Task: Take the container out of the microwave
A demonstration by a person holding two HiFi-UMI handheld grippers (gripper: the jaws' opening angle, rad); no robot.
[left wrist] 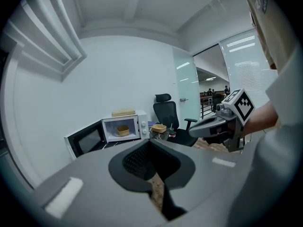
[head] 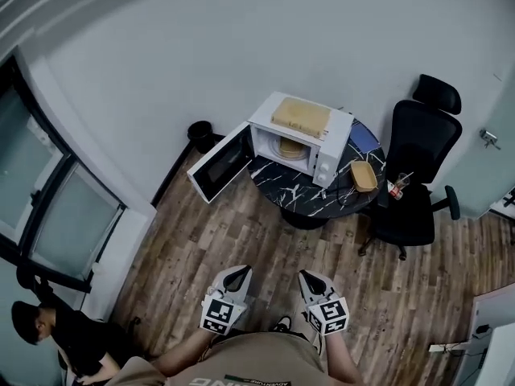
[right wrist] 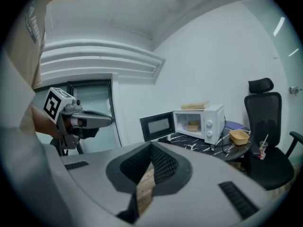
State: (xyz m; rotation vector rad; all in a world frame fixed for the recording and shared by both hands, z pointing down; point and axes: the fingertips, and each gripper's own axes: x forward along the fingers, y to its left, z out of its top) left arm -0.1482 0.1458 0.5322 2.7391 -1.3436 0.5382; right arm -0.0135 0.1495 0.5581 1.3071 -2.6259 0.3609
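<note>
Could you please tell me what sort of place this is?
Probably a small office break room: a microwave on a round dark table, a black office chair beside it, and glass partitions.

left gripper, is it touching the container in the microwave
Apart. Head view: left gripper by the person, floor between it and the container in the microwave.

**Fig. 1. A small office room with a break corner**

A black swivel chair (head: 414, 163) with headrest and armrests stands at the right edge of a round, black marble-patterned table (head: 294, 193). A white microwave (head: 330, 158) sits at the table's far edge, door open. Plain white walls (head: 201, 47), wood-pattern flooring (head: 241, 240), dark-framed glass panels (head: 56, 195) on the left, and a frosted glass door (left wrist: 184, 96) beside an opening onto a lit interior mark a workplace.
</note>
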